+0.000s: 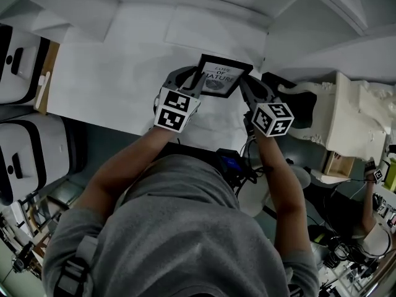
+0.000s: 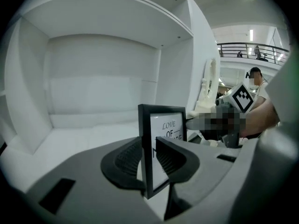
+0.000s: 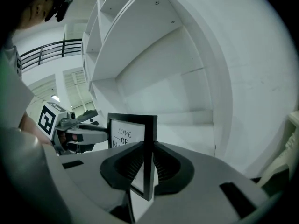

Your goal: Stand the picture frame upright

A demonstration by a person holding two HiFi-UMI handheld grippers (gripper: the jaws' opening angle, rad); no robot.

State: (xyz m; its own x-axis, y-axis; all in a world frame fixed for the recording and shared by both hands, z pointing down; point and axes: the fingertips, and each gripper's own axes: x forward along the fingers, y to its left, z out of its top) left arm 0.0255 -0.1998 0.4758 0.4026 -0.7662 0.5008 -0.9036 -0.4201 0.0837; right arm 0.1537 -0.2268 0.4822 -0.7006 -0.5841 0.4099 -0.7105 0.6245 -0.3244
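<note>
The picture frame (image 1: 221,77) is black with a white print that reads "LOVE OF NATURE". It is held up off the white shelf floor (image 1: 111,73), with the print facing me. My left gripper (image 1: 198,81) is shut on its left edge, and in the left gripper view the frame (image 2: 167,125) stands upright between the pads of that gripper (image 2: 149,161). My right gripper (image 1: 243,84) is shut on the right edge, where its dark ribbed pads (image 3: 148,164) press on both faces of the frame (image 3: 127,133). Each gripper view shows the other gripper across the frame.
The white shelf bay has a back wall (image 2: 98,73) and side walls (image 3: 219,92) round the frame. A white ornate carved piece (image 1: 349,113) stands to the right. White and black appliances (image 1: 21,64) sit at the left. A person (image 2: 256,78) stands far off.
</note>
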